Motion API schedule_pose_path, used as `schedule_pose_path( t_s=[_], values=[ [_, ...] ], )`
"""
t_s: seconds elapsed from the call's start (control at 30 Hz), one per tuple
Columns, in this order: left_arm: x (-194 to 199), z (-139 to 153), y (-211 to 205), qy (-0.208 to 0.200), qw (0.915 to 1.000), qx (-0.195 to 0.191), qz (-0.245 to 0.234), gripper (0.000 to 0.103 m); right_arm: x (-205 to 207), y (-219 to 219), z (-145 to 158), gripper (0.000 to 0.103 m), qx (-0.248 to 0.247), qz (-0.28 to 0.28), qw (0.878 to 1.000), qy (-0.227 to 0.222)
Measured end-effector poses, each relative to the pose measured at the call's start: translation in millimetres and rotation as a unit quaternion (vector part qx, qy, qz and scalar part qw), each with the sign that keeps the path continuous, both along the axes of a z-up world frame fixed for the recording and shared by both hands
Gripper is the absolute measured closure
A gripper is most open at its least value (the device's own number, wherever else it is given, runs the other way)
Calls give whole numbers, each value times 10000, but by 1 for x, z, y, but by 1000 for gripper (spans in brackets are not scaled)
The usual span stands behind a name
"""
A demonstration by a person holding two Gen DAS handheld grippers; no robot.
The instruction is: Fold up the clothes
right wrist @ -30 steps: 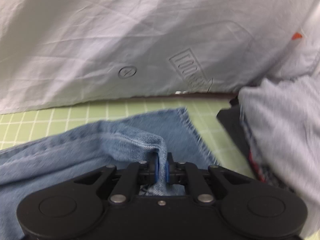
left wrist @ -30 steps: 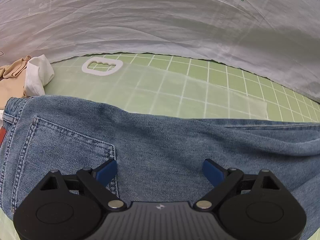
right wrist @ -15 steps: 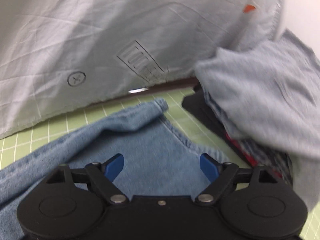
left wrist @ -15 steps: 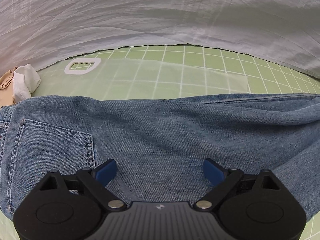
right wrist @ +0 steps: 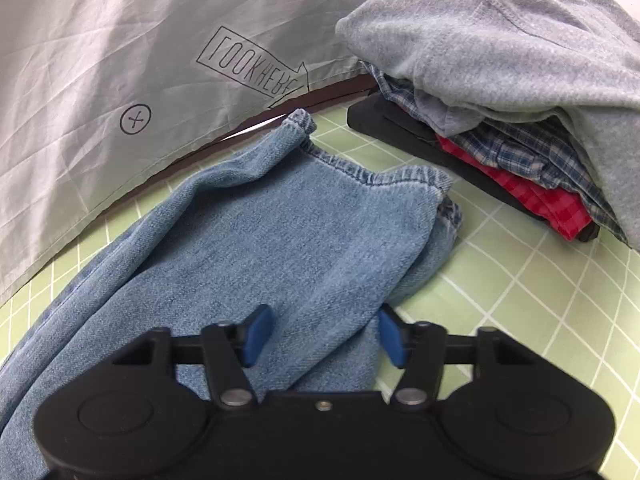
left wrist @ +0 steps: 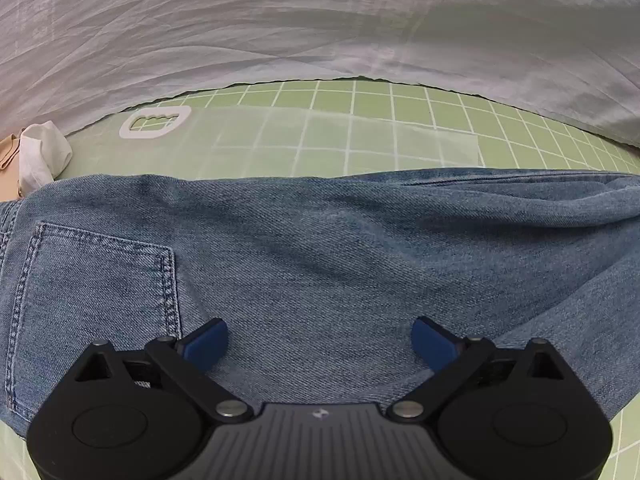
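Blue jeans (left wrist: 304, 256) lie flat across the green grid mat (left wrist: 360, 128), with a back pocket (left wrist: 92, 292) at the left. My left gripper (left wrist: 318, 340) is open and empty, just above the seat of the jeans. In the right wrist view the leg ends of the jeans (right wrist: 304, 216) lie on the mat with the hems (right wrist: 372, 176) at the far end. My right gripper (right wrist: 322, 336) is open and empty over the leg, with the denim between its blue fingertips (right wrist: 256, 332).
A pile of folded clothes (right wrist: 500, 92), grey on top of plaid and red, sits at the right on a dark board (right wrist: 404, 128). A grey-white sheet (left wrist: 280, 28) hangs behind. A white plastic ring (left wrist: 154, 122) and crumpled white and beige cloth (left wrist: 36, 152) lie far left.
My right gripper let go of the jeans hem, opened, and drew back; the leg now lies flat on the mat. My left gripper stayed open and shifted slightly over the jeans.
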State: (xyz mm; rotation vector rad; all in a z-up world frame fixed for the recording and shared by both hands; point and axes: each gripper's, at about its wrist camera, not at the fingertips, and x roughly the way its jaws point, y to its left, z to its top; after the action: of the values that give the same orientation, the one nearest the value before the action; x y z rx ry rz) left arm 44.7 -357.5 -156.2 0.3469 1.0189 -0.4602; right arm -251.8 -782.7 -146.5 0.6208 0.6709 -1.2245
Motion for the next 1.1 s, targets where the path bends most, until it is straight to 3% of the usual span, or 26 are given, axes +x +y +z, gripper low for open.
schedule_pose_path(
  t_s=[0.1,0.2,0.4,1.1],
  values=[
    [1,-1,1,35,10000,-16,-36,3,-7,-4,2,80,54,15,9997,-242],
    [4,-2,6,145,9998,-98,-59,0,-17,-4,2,83,101,-78,9991,-392],
    [-3,-3,14,202,9988,-91,-435,0,-44,14,3,84,198,-472,9971,-567],
    [-73,-1,54,385,9955,67,-862,0,-191,113,6,85,445,-1282,9888,-627]
  ],
)
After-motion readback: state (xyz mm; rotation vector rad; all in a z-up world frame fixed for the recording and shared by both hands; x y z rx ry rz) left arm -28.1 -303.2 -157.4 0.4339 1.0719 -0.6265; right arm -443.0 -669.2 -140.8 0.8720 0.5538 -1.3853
